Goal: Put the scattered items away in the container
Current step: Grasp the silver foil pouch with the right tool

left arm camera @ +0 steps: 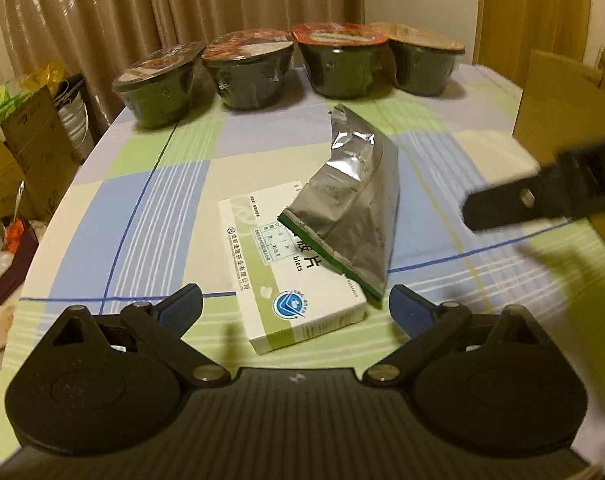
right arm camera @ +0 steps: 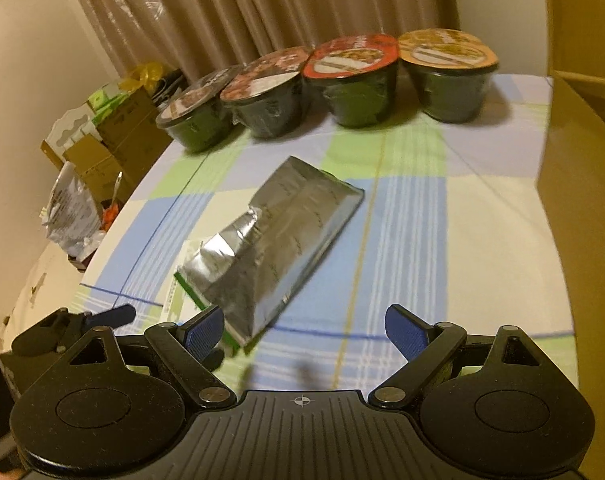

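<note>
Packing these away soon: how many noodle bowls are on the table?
4, in a row along the table's far edge: dark-lidded bowl leftmost, then brown-lidded bowl, red-lidded bowl, orange-lidded bowl rightmost. None seem hidden.

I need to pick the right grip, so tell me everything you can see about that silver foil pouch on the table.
The silver foil pouch is crinkled, shiny metallic, with a green strip along one sealed end. It looks opened or partly emptied, its other end creased and standing up. It lies tilted, one end propped on the white and green medicine box, the rest over the checked tablecloth. Neither claw touches it.
</note>
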